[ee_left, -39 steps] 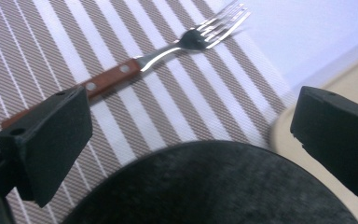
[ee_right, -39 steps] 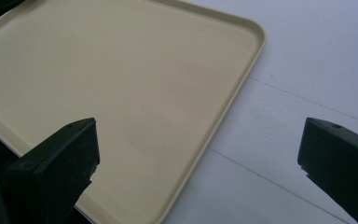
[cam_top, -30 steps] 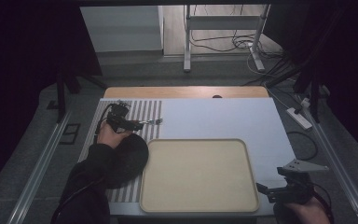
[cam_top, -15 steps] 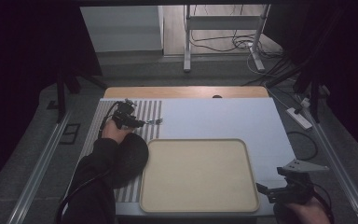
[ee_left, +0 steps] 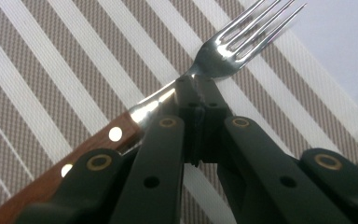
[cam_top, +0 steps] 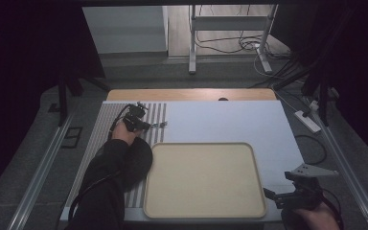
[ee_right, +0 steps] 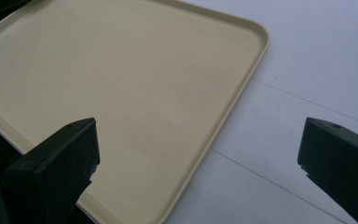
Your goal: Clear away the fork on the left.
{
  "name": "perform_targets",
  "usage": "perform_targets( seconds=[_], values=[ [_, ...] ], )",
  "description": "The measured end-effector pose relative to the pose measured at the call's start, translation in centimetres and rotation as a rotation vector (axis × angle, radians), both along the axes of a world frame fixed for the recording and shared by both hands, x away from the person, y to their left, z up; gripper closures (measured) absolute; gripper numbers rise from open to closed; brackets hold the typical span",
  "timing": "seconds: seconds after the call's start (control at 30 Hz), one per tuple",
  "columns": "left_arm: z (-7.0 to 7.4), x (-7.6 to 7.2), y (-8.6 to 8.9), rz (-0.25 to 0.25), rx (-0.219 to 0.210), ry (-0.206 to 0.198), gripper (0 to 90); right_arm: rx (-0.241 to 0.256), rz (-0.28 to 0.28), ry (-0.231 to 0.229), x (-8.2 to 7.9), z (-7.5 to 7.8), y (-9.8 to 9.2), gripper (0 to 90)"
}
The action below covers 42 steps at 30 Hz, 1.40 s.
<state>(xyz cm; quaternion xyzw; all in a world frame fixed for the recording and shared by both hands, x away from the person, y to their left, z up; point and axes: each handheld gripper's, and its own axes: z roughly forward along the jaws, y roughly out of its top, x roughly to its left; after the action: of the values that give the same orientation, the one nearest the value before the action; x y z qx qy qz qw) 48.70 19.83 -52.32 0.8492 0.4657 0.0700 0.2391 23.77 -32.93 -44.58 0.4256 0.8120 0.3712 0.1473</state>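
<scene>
A fork with a wooden riveted handle lies over the striped placemat. My left gripper is shut on the fork's steel neck, tines pointing away. In the high view this left gripper sits at the mat's far end, with the fork poking right. The beige tray lies at the table's front middle. My right gripper hangs open off the tray's front right corner, and the right gripper view has the tray between the spread jaws.
A dark round plate lies on the striped placemat under the left forearm. The white table surface stretches behind the tray, with a wooden strip along the far edge. Cables and a power strip lie on the floor at right.
My left gripper has shifted slightly right and nearer along the mat with the fork. The right gripper has stayed put.
</scene>
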Motion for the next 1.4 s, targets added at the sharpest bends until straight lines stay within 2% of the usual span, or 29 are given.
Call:
perform_targets(
  seconds=[0.33, 0.43, 0.5, 0.6, 0.67, 0.83, 0.9, 1.0, 1.1, 1.2, 1.23, 1.27, 1.3, 1.33, 1.4],
  values=[
    [-0.2, 1.7, -0.6, 0.048, 0.009, -0.035, 89.3, 0.006, 0.003, -0.001, 0.0, 0.0, 0.0, 0.0],
    [0.0, 1.8, -0.5, 0.049, 0.001, -0.027, 89.2, 0.008, 0.004, -0.001, 0.0, 0.0, -0.1, 0.0],
    [0.5, 1.7, -0.2, 0.039, -0.022, -0.046, 88.4, 0.007, 0.004, -0.001, 0.0, 0.0, -0.1, 0.0],
    [1.2, 1.6, 0.4, 0.036, -0.022, -0.059, 74.3, 0.007, 0.005, -0.003, 0.0, 0.0, 0.0, 0.0],
    [1.4, 1.6, 0.9, 0.042, 0.004, -0.067, 62.9, 0.001, 0.009, -0.005, -0.1, 0.0, 0.0, 0.0],
    [1.4, 2.1, 2.2, 0.047, 0.017, -0.07, 29.8, -0.003, 0.01, -0.003, 0.0, 0.0, 0.0, 0.0],
    [1.2, 2.3, 2.5, 0.052, 0.006, -0.048, 21.1, -0.001, 0.01, -0.004, 0.0, 0.0, 0.0, 0.0],
    [0.7, 2.7, 2.9, 0.05, -0.005, -0.009, 12.2, -0.002, 0.011, -0.003, -0.1, 0.0, 0.1, 0.0],
    [0.1, 3.1, 3.1, 0.051, -0.002, 0.013, 5.4, -0.002, 0.014, -0.003, -0.1, 0.0, 0.1, 0.0],
    [-0.5, 3.4, 3.1, 0.037, 0.01, 0.029, 4.3, -0.002, 0.016, -0.003, -0.1, 0.0, 0.1, 0.0],
    [-0.7, 3.4, 3.1, 0.029, 0.026, 0.034, 5.6, -0.002, 0.017, -0.003, -0.1, 0.0, 0.1, 0.0],
    [-0.8, 3.3, 2.9, 0.02, 0.059, 0.022, 7.9, -0.001, 0.017, -0.003, -0.1, 0.0, 0.1, 0.0],
    [-0.8, 3.2, 2.7, 0.008, 0.071, 0.007, 9.9, -0.002, 0.018, -0.003, -0.1, 0.0, 0.1, 0.0],
    [-0.7, 3.0, 2.7, -0.006, 0.062, -0.007, 13.5, -0.001, 0.019, -0.003, -0.1, 0.0, 0.1, 0.0],
    [-0.5, 2.6, 2.7, -0.029, 0.058, -0.025, 29.0, -0.004, 0.023, -0.001, -0.1, 0.0, 0.1, 0.0]
  ],
)
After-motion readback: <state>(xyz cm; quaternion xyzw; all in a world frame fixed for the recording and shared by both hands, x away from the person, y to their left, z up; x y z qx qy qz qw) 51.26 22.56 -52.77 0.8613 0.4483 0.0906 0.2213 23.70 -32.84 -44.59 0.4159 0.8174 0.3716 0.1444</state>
